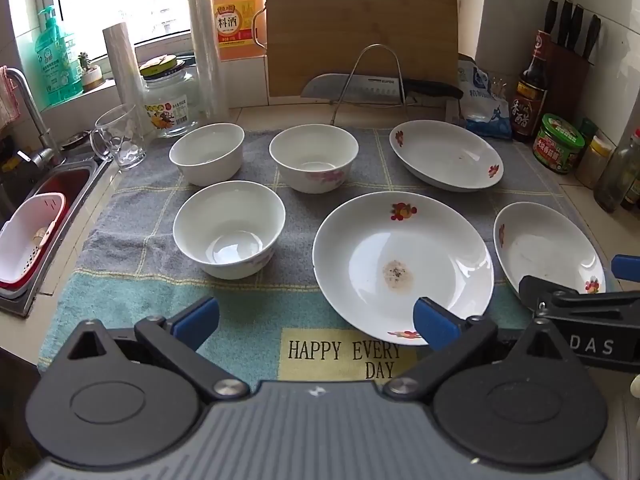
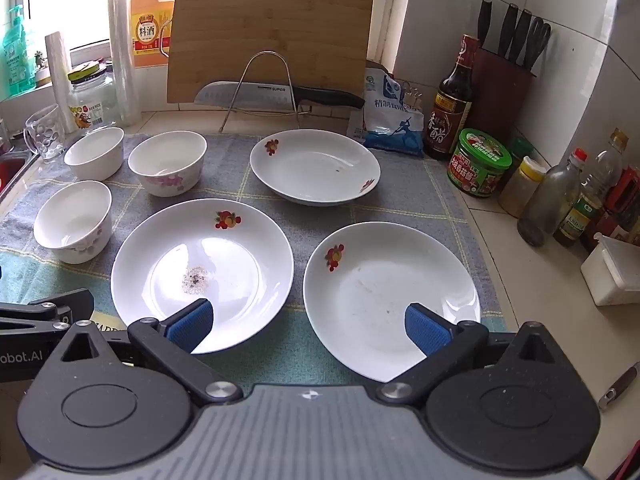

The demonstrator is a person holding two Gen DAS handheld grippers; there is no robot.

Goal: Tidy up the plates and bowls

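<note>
Behind left gripper (image 1: 316,322) jaws spread, mat (image 1: 256,308) text part hidden

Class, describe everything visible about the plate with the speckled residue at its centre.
The residue plate is round, white, glossy and ceramic-looking, with a shallow well and wide rim. A red-orange floral motif marks its far rim, another its near rim. It lies flat, upright on the grey checked cloth, touching no other dish. No claw grips it.
</note>
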